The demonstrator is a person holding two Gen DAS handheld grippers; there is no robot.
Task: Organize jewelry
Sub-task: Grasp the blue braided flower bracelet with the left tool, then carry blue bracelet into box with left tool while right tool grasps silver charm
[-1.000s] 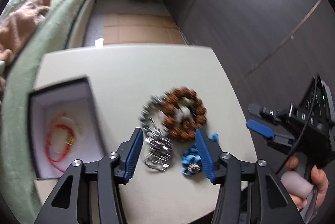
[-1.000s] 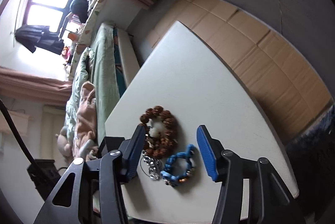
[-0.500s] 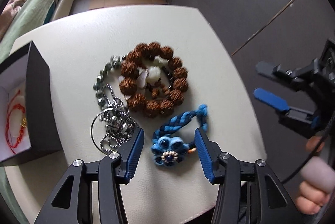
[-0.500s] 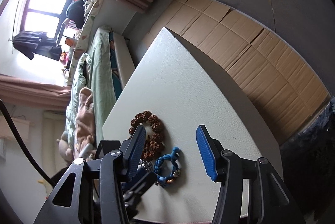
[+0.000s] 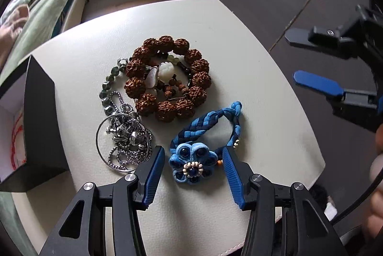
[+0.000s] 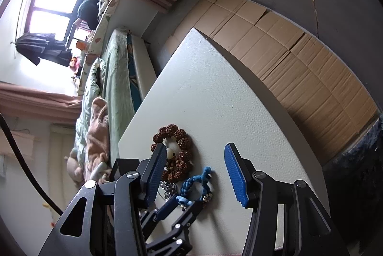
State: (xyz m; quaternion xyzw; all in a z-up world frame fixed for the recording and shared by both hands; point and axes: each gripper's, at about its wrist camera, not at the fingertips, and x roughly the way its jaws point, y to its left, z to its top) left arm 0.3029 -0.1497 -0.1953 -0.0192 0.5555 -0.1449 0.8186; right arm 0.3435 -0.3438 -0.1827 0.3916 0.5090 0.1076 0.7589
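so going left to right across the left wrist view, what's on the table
black box → silver chain and ring → blue braided flower bracelet; then, past the table edge, the right gripper.

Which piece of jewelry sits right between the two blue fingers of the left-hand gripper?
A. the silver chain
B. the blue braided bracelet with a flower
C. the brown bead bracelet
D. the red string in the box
B. In the left wrist view the blue braided bracelet lies with its flower between the fingers of the left gripper; the brown bead bracelet and the silver chain lie beyond them.
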